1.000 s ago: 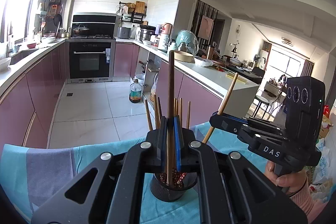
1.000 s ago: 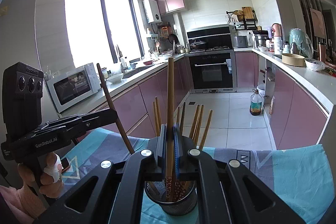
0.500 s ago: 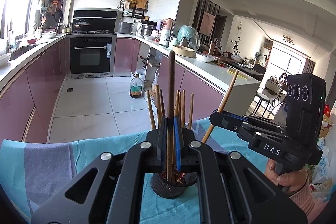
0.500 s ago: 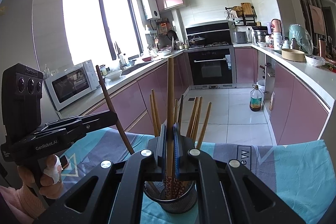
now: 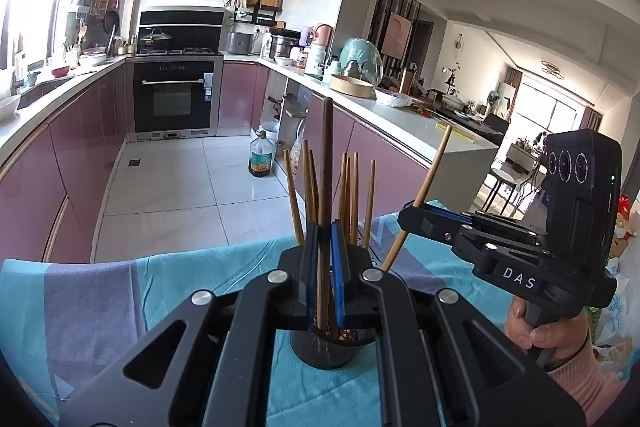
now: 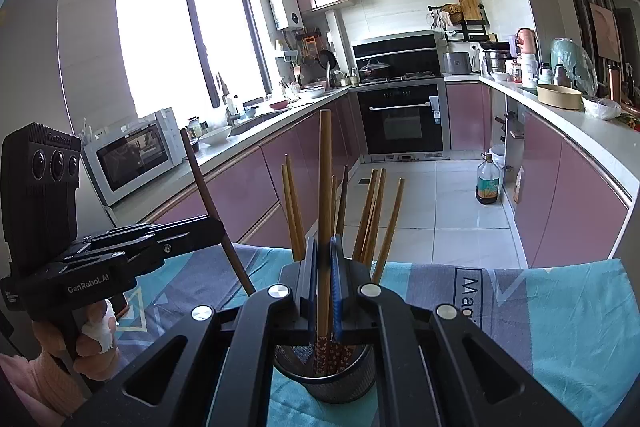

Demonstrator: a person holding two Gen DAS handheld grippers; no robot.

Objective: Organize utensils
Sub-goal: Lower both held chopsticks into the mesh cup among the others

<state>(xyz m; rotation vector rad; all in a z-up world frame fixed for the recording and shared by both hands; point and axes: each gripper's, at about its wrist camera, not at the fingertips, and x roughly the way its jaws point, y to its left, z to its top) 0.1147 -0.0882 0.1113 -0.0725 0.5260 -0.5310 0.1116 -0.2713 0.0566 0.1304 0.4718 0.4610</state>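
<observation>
A black mesh holder (image 5: pixel 328 349) (image 6: pixel 326 385) stands on the teal and grey cloth (image 5: pixel 120 291) with several wooden chopsticks (image 5: pixel 348 195) (image 6: pixel 374 215) upright in it. My left gripper (image 5: pixel 325 227) (image 6: pixel 218 227) is shut on a dark brown chopstick (image 5: pixel 326 163) (image 6: pixel 204 187), held just above the holder. My right gripper (image 6: pixel 324 241) (image 5: pixel 405 215) is shut on a light wooden chopstick (image 6: pixel 325 179) (image 5: pixel 432 179) over the same holder. Its patterned lower end reaches into the holder's mouth. The dark chopstick's lower end is hidden behind the grippers.
The cloth-covered table ends at its far edge (image 6: pixel 520 267), with tiled kitchen floor (image 5: pixel 160 187) beyond. Pink cabinets line both sides, and an oven (image 6: pixel 400 119) is at the back. An oil bottle (image 5: pixel 261 159) stands on the floor. A hand (image 5: pixel 548 331) grips the right tool.
</observation>
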